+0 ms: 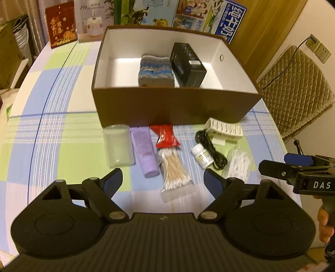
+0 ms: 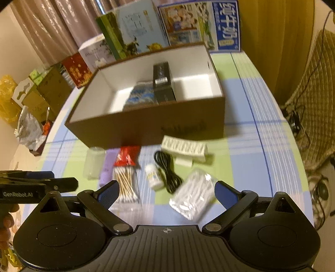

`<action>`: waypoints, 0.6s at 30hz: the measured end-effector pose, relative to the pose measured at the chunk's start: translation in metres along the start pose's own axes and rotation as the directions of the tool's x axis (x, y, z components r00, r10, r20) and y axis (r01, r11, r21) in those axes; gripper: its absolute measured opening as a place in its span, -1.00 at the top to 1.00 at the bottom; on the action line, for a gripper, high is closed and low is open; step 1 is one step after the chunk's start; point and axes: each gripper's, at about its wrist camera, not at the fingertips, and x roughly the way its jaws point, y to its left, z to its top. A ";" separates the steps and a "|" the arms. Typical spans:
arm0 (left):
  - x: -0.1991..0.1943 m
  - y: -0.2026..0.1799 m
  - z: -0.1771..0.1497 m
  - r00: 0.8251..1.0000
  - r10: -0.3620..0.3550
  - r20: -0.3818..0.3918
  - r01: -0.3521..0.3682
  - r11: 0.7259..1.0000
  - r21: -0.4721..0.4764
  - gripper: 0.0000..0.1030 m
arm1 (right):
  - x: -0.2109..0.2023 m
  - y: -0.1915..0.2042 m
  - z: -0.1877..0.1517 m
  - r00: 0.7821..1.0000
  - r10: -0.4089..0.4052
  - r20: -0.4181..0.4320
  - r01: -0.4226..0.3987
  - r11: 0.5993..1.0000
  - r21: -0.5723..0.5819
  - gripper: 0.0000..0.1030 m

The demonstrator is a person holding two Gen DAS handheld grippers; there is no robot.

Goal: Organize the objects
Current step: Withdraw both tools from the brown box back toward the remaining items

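Note:
A brown box [image 1: 167, 106] [image 2: 146, 129] with a white inside holds a striped knitted cloth [image 1: 156, 71] and a black carton [image 1: 187, 64]. In front of it lie a frosted jar [image 1: 118, 145], a purple tube [image 1: 145, 153], a bag of wooden cotton swabs [image 1: 172, 167] [image 2: 126, 185], a small white bottle [image 1: 202, 157] [image 2: 153, 175], a black cable [image 1: 211, 149], a white power strip [image 1: 225, 130] and a bag of white swabs [image 1: 238, 165] [image 2: 193, 197]. My left gripper [image 1: 163, 181] is open above the wooden swabs. My right gripper [image 2: 166, 191] is open near the white swab bag.
Printed cartons [image 1: 188, 18] stand in a row behind the box on the checked tablecloth [image 1: 62, 129]. A quilted chair [image 1: 293, 87] is at the right of the table. Boxes and bags [image 2: 25, 104] crowd the floor at the left.

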 end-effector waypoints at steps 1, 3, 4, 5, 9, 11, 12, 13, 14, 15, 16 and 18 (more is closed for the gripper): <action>0.001 0.001 -0.002 1.000 0.001 -0.005 -0.001 1.000 -0.001 -0.58 | 0.002 -0.001 -0.003 1.000 -0.002 -0.009 0.002 1.000 0.003 -0.84; 0.003 0.002 -0.007 1.000 0.007 -0.014 -0.007 1.000 -0.002 -0.58 | 0.004 -0.005 -0.008 1.000 -0.012 -0.023 0.013 1.000 0.009 -0.84; 0.005 0.003 -0.009 1.000 0.010 -0.020 -0.010 1.000 -0.004 -0.58 | 0.006 -0.006 -0.010 0.999 -0.017 -0.029 0.017 1.000 0.013 -0.84; 0.006 0.005 -0.010 1.000 0.013 -0.025 -0.013 1.000 -0.006 -0.58 | 0.007 -0.008 -0.012 0.999 -0.018 -0.034 0.019 1.000 0.017 -0.84; 0.009 0.007 -0.015 0.999 0.029 -0.031 -0.029 1.000 -0.001 -0.58 | 0.012 -0.012 -0.016 0.998 -0.030 -0.051 0.032 0.999 0.028 -0.84; 0.010 0.009 -0.017 0.999 0.032 -0.033 -0.032 0.999 -0.001 -0.58 | 0.014 -0.014 -0.017 0.998 -0.036 -0.055 0.038 0.999 0.032 -0.84; 0.011 0.011 -0.017 0.999 0.033 -0.035 -0.033 0.999 -0.003 -0.58 | 0.016 -0.015 -0.018 0.998 -0.039 -0.056 0.041 0.999 0.034 -0.84; 0.012 0.012 -0.018 0.999 0.035 -0.036 -0.035 0.999 -0.006 -0.58 | 0.018 -0.015 -0.019 0.997 -0.044 -0.058 0.046 0.998 0.036 -0.84; 0.013 0.014 -0.018 0.999 0.038 -0.036 -0.038 0.999 -0.009 -0.58 | 0.019 -0.016 -0.019 0.997 -0.049 -0.057 0.051 0.998 0.037 -0.84; 0.014 0.016 -0.019 0.998 0.044 -0.036 -0.044 0.999 -0.014 -0.58 | 0.022 -0.018 -0.020 0.997 -0.055 -0.058 0.058 0.998 0.040 -0.84; 0.014 0.018 -0.020 0.998 0.048 -0.037 -0.049 0.999 -0.020 -0.58 | 0.024 -0.019 -0.020 0.996 -0.062 -0.059 0.065 0.997 0.043 -0.84; 0.016 0.021 -0.020 0.998 0.052 -0.035 -0.053 0.998 -0.030 -0.58 | 0.031 -0.021 -0.020 0.995 -0.072 -0.062 0.075 0.996 0.051 -0.84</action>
